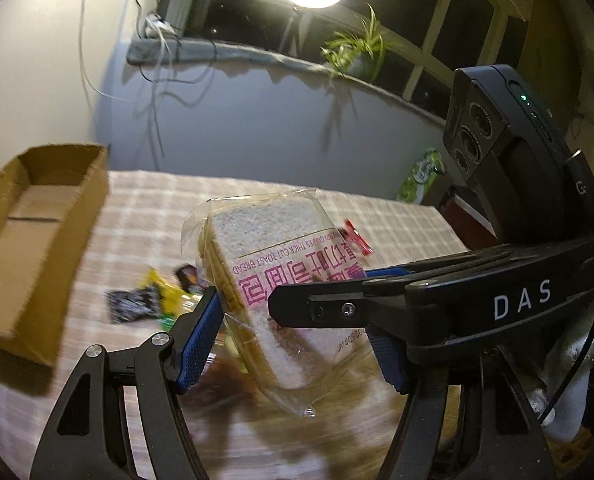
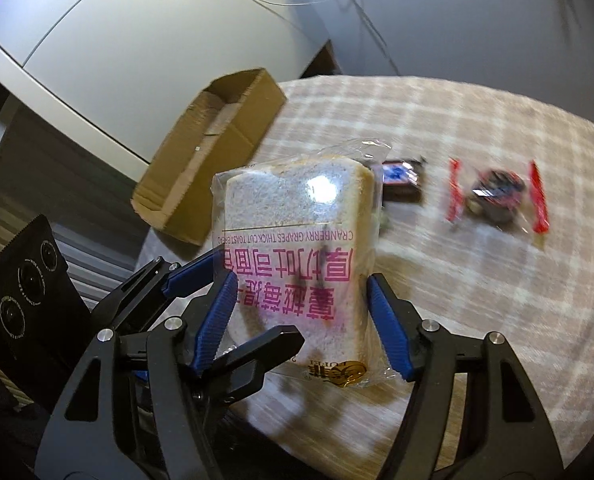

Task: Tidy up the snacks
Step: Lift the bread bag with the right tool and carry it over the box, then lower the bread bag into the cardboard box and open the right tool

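A clear-wrapped pack of thick-cut toast bread (image 1: 273, 248) with pink print hangs tilted above the table, gripped from two sides. My left gripper (image 1: 293, 344) is shut on its lower part, blue pads against the wrapper. My right gripper (image 2: 301, 280) is shut on the same pack (image 2: 297, 208), one pad on each side edge. The right gripper's black finger (image 1: 317, 308) crosses in front of the bread in the left wrist view. A left gripper finger (image 2: 185, 276) reaches in from the left in the right wrist view. An open cardboard box (image 1: 37, 240) (image 2: 217, 132) stands at the table's left edge.
The table wears a pink checked cloth (image 2: 457, 120). Small snack packets lie on it: yellow and black ones (image 1: 149, 296), a dark one (image 2: 401, 184) and a red-edged one (image 2: 497, 196). A green bag (image 1: 425, 176) stands beyond the far right corner, near the wall.
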The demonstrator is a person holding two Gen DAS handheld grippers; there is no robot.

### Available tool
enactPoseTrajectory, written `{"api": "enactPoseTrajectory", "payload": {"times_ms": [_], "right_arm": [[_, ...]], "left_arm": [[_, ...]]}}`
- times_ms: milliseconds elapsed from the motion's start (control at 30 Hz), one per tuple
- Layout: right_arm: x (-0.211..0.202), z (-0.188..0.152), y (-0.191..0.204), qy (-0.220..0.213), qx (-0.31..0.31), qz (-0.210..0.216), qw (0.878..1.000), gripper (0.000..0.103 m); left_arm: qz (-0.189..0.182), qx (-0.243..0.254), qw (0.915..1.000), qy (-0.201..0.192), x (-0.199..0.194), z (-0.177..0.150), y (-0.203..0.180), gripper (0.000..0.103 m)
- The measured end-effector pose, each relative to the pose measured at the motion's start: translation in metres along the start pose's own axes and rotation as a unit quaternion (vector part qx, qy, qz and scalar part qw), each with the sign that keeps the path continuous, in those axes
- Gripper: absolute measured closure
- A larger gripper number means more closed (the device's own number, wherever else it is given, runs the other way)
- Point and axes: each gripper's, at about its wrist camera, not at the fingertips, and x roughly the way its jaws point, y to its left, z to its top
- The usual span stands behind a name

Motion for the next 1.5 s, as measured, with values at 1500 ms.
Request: {"api": "enactPoseTrajectory", "payload": {"times_ms": [1500], "right_arm": [[0.155,0.114,0.155,0.048,-0.114,0.062,0.99,0.033]], "left_arm": [[0.131,-0.099,0.9849,-0.057,-0.068,0.016,0.188,0.034]]}}
